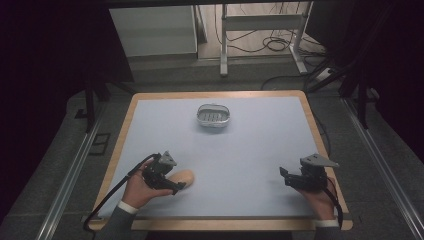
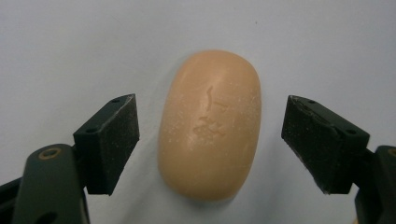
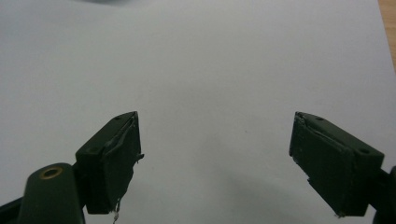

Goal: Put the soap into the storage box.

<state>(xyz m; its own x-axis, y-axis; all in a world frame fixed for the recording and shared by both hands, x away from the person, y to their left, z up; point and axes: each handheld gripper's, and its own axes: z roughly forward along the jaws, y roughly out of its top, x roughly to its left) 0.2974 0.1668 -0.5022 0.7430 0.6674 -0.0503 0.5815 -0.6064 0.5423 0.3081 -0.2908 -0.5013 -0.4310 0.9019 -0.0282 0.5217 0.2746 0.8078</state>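
A peach-coloured oval bar of soap (image 2: 210, 126) lies flat on the white mat (image 1: 240, 150) near the front left. My left gripper (image 2: 210, 140) hangs over it, open. The soap sits between the two black pads (image 2: 119, 140), with a bare gap of mat on each side, so neither pad touches it. From above, the left gripper (image 1: 172, 185) covers the soap's (image 1: 184, 176) near end. My right gripper (image 1: 284, 176) rests at the front right, held by a hand. Its jaws stand wide apart over bare mat, and the right gripper (image 3: 215, 140) holds nothing.
A small oval metal dish (image 1: 213, 116) with a slotted bottom stands on the mat at the back centre. The mat lies on a wooden board (image 1: 127, 125) whose edge frames it. Cables trail from both grippers toward the front edge.
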